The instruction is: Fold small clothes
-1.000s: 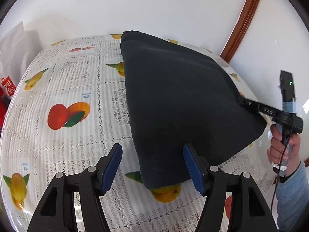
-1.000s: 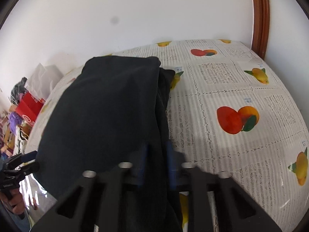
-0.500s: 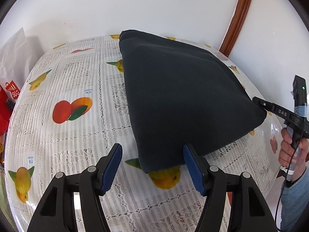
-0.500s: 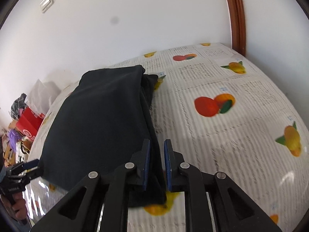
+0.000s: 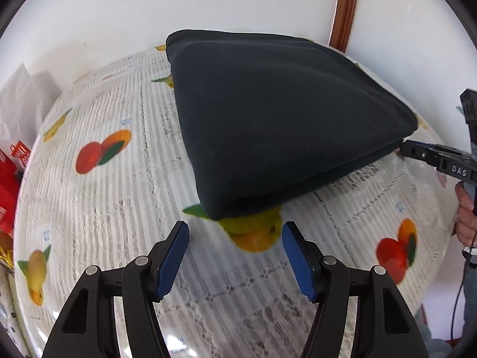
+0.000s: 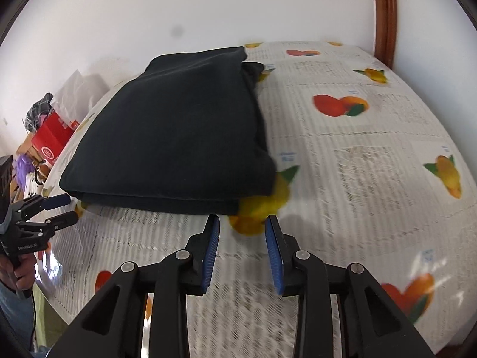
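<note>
I see the folded dark garment (image 5: 286,119) lying flat on the fruit-print tablecloth (image 5: 104,208), my left gripper (image 5: 235,232) spread wide and empty just short of it, right gripper (image 6: 242,226) opening, nothing between.

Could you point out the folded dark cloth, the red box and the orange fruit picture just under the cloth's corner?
Folded dark cloth (image 6: 179,137), right wrist view, middle of its top.
Red box (image 6: 49,140), right wrist view, its front.
Orange fruit picture (image 5: 253,235), left wrist view, its middle.

Half hidden under the folded dark fabric bundle's (image 6: 179,137) near corner: a printed yellow fruit (image 6: 262,208), blurred.
</note>
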Demonstrator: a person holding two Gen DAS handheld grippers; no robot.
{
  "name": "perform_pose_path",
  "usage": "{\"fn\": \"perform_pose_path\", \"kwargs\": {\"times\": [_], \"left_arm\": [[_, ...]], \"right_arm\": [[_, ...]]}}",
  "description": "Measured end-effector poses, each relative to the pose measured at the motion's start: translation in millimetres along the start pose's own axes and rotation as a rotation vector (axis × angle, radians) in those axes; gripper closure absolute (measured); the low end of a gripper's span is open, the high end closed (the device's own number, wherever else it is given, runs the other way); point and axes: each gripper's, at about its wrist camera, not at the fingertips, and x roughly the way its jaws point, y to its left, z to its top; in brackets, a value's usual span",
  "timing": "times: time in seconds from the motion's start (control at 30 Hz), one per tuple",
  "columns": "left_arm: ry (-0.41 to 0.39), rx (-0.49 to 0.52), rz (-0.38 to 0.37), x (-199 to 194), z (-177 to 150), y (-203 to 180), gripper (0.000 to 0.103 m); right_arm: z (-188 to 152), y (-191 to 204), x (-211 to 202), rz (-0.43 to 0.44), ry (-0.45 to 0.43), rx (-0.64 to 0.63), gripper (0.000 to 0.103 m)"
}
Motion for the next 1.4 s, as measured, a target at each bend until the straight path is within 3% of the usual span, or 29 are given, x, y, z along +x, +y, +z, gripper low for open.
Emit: {"fn": "perform_pose_path", "kwargs": {"times": [0.13,0.23,0.53,0.7,0.87,1.13,1.27,1.4], "left_arm": [[-0.005,-0.044,0.001,9.7,14.5,3.9,0.049],[-0.003,-0.08,-0.012,17.7,26.8,11.0,0.049],[-0.007,-0.159,0.01,31.9,51.1,24.3,0.049],[0.006,-0.179,0.006,27.8,53.3,26.6,0.049],[-0.04,-0.178,0.02,-3.4,43.9,18.0,0.045],[-0.154,-0.164,0.051,-74.7,32.6,7.0,0.038],[-0.217,-0.165,0.063,-113.3,26.2,-6.9,0.029],[-0.264,-0.164,0.087,-138.6,17.0,-18.5,0.017]], "right_arm": [[11.6,12.0,18.8,-0.014,-0.017,0.018,0.073],[22.6,14.1,27.0,-0.017,-0.022,0.028,0.079],[57.6,12.8,55.7,-0.02,-0.026,0.094,0.079],[60.4,18.5,54.3,-0.064,-0.008,0.087,0.077],[54.1,22.4,25.7,-0.14,-0.012,0.082,0.076],[55.1,37.4,-49.1,-0.18,-0.097,0.075,0.054],[50.2,54.9,-89.0,-0.2,-0.156,0.056,0.044],[38.7,73.6,-123.5,-0.245,-0.207,0.035,0.025]]}}
